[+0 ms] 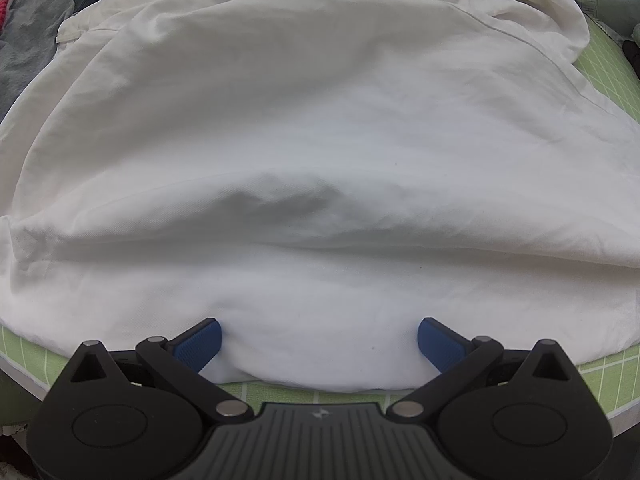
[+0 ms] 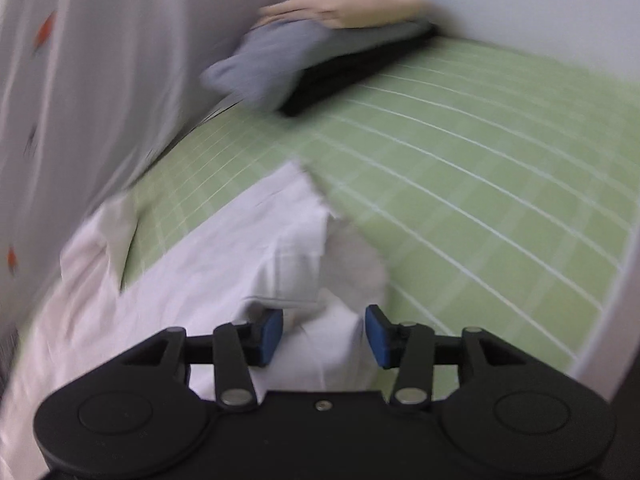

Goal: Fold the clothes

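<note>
While the left gripper (image 1: 319, 340) points almost straight down, its blue pads (image 1: 200, 344) are spread wide, sitting at about 7 and 5 o'clock in its own view with the near hem of the white garment (image 1: 312, 152) bulging up between them. They're not pinching anything as far as I can see. Past that, the white cloth fills nearly the whole left view, with a long crease running across the middle, and the green grid mat (image 1: 612, 80) only peeks out at the edges. Way up at 10 to 11 o'clock there's a heap of other clothes (image 1: 36, 28), greyish and checked.

The right wrist view is blurry, but it gives what the left one can't: loads of bare mat (image 2: 460, 184). The right gripper (image 2: 324, 334) is about half open over a corner of the white garment (image 2: 224, 264), cloth between the pads but untouched by them. Further off at 12 o'clock sits a folded stack (image 2: 320, 60), dark at the bottom, grey then beige on top. A pale curtain with orange marks (image 2: 80, 80) hangs at 9 to 11 o'clock.
</note>
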